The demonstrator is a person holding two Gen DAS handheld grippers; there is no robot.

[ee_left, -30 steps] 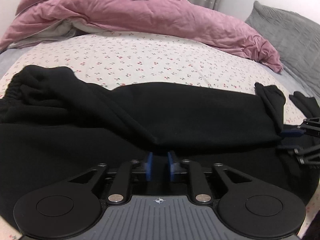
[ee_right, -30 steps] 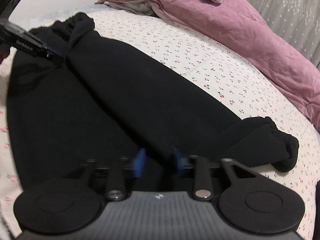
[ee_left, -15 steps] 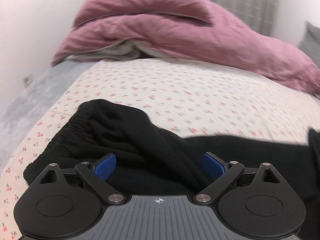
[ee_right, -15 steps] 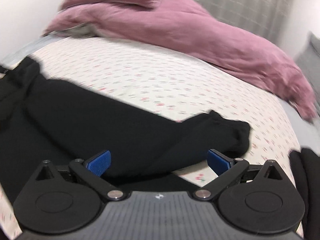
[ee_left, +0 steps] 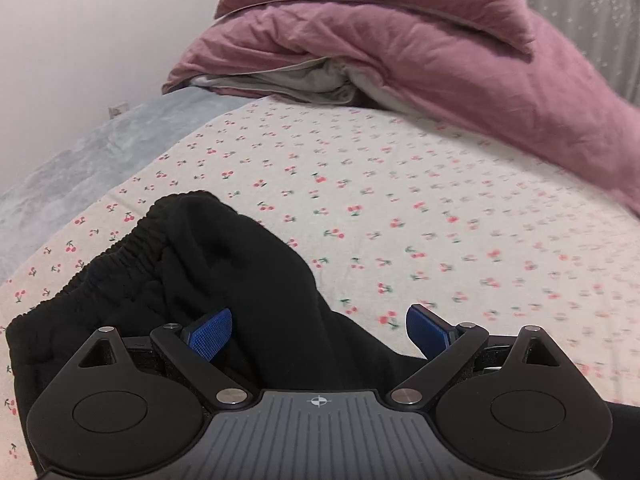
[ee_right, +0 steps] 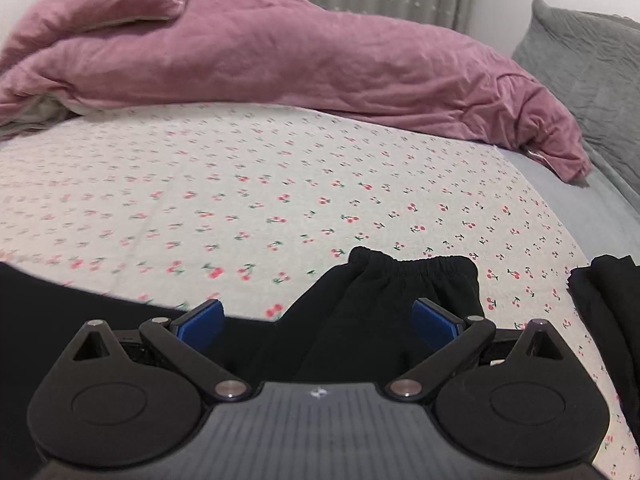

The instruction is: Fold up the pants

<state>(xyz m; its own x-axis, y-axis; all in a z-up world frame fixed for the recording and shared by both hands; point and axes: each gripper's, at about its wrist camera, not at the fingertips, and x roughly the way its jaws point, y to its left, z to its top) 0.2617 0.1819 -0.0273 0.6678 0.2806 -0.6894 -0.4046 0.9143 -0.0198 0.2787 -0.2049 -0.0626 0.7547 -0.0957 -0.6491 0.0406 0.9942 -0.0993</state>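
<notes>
Black pants lie folded lengthwise on the bed. Their elastic waistband [ee_left: 132, 248] shows in the left wrist view, and a gathered leg cuff [ee_right: 420, 268] in the right wrist view. My left gripper [ee_left: 318, 316] hovers open over the waist end; the cloth lies under and between its blue pads [ee_left: 212, 332] without being pinched. My right gripper [ee_right: 317, 306] stands wide above the cuff end. Its jaws are closing slightly, with the leg fabric [ee_right: 352, 332] between them and the pads off it.
The cherry-print sheet [ee_left: 400, 184] stretches beyond the pants. A heaped pink duvet [ee_right: 280, 52] and pillow fill the back. A grey pillow [ee_right: 592, 60] sits far right, another black garment [ee_right: 608, 312] lies at the right edge, and a grey blanket [ee_left: 80, 168] at the left.
Both grippers let go of the pants fabric and opened wide. The left swung toward the waistband end, the right toward the cuff end, each rolling as it went.
</notes>
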